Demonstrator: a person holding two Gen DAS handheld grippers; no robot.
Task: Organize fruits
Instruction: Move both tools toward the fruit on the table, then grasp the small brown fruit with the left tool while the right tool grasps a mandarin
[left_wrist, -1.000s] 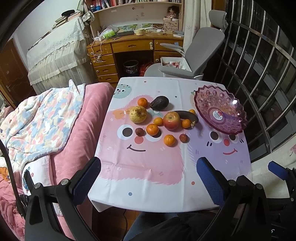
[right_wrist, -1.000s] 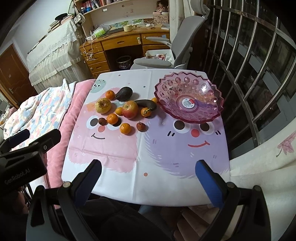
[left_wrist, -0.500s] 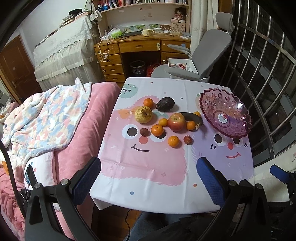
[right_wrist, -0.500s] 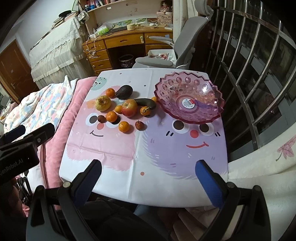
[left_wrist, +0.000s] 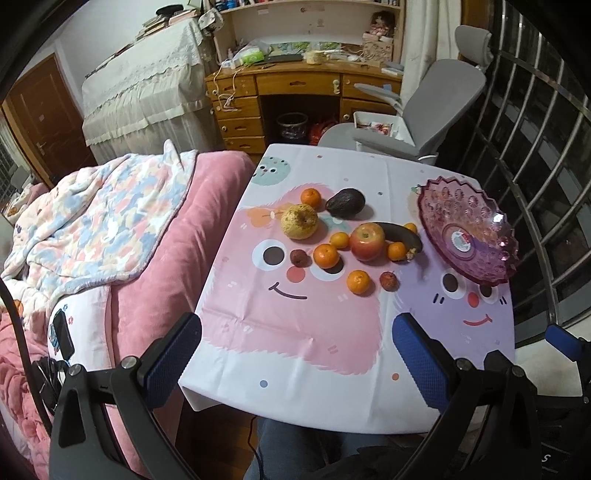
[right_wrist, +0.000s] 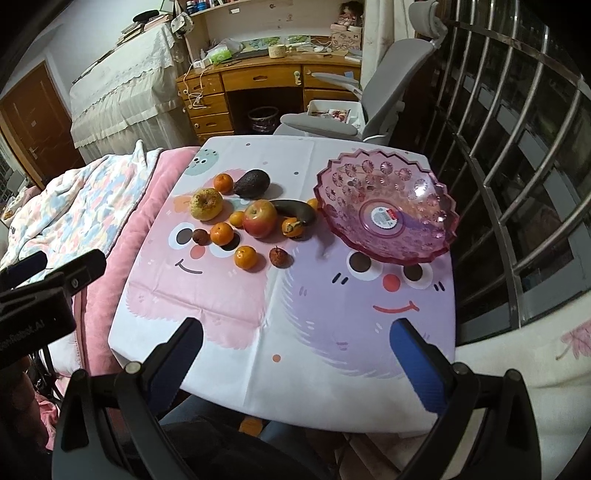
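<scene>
Fruit lies in a cluster on the table's cartoon cloth (left_wrist: 295, 325): a red apple (left_wrist: 367, 236) (right_wrist: 259, 218), a yellow pear (left_wrist: 299, 222) (right_wrist: 206, 203), an avocado (left_wrist: 345, 202) (right_wrist: 252, 183), a dark banana (left_wrist: 400, 235) (right_wrist: 295, 211), several small oranges (left_wrist: 326, 255) and two brown lychees (left_wrist: 388, 281). An empty pink glass bowl (left_wrist: 439, 206) (right_wrist: 413, 192) stands to their right. My left gripper (left_wrist: 295, 354) and right gripper (right_wrist: 295, 350) are open and empty, above the table's near edge.
A pink bed with a patterned blanket (left_wrist: 92, 229) borders the table's left side. A grey chair (left_wrist: 424, 122) and a wooden desk (left_wrist: 280, 96) stand beyond the table. A metal window grille (right_wrist: 517, 184) runs along the right.
Both grippers have risen and drawn back a little, so the table looks smaller and farther. Both stay open. The fruit and bowl have not moved.
</scene>
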